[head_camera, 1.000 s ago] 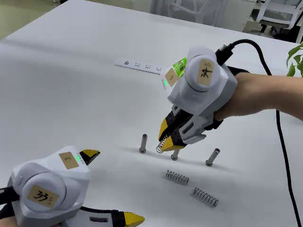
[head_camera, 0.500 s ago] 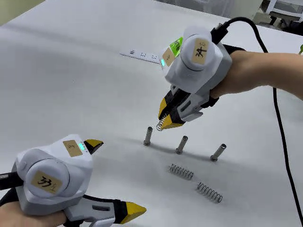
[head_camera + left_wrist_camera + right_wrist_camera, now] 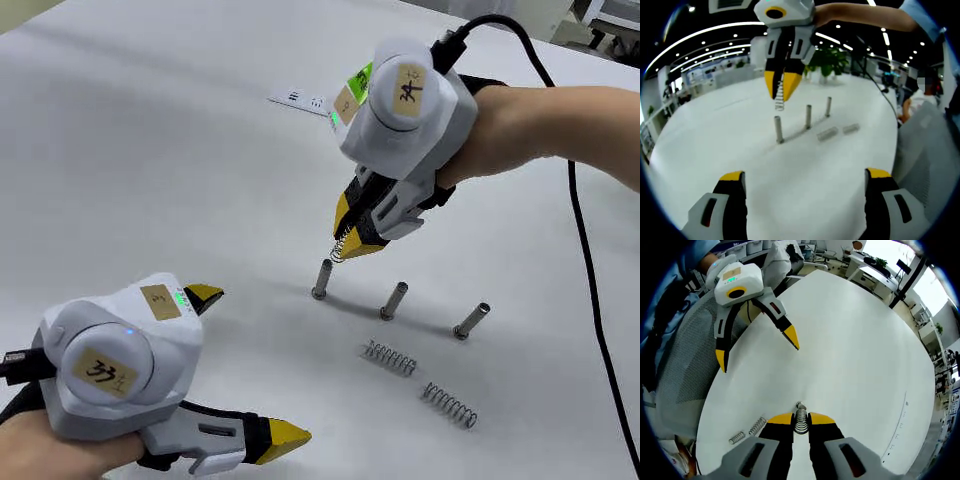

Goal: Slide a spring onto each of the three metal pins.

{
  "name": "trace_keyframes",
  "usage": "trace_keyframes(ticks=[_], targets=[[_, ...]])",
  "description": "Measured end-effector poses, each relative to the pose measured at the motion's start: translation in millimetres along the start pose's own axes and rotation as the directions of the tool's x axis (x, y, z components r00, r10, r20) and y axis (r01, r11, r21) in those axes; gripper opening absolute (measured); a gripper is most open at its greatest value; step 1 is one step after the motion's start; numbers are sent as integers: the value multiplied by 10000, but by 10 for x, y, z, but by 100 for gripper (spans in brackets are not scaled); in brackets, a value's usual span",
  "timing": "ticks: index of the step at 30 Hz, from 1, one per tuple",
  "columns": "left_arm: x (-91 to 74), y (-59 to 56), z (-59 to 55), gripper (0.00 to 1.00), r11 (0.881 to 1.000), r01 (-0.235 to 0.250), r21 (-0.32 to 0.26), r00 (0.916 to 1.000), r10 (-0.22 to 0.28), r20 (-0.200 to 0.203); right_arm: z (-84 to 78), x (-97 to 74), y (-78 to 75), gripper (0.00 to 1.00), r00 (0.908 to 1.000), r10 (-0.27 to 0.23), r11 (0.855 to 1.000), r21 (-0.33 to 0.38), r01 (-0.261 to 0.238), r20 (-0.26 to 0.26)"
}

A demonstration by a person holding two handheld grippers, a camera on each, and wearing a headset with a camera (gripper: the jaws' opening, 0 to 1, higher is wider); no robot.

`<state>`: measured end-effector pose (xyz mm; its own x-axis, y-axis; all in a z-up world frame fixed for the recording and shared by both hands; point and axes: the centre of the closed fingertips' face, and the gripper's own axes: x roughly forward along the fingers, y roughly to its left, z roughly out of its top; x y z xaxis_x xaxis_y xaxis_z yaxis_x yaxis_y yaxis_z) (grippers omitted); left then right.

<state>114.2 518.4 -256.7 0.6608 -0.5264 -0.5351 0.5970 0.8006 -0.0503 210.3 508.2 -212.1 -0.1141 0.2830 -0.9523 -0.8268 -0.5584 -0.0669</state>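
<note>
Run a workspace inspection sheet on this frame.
Surface: white table, no spills seen.
Job's things: three metal pins upright, all bare; two loose springs lying on the table beside them; held spring just above the pin at the row's left end in the head view, not on it.
Clutter: power strip at the far side.
Grippers: right gripper shut on held spring; left gripper open, holding nothing.
Cables: black cable from the right gripper.
Surroundings: office; plant, mesh chair.

Broad white table (image 3: 150, 150), a power strip (image 3: 300, 99) at its far side; ceiling light strips (image 3: 705, 33) and green plants (image 3: 832, 61) beyond.
</note>
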Motion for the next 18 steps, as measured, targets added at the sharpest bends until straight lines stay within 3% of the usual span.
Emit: trace_keyframes(ticks=[18], targets=[[-6,14,-71,100,9996,-48,-269,10000,49,18,26,111,52,12,9991,340,9994,-45,-341,-243]])
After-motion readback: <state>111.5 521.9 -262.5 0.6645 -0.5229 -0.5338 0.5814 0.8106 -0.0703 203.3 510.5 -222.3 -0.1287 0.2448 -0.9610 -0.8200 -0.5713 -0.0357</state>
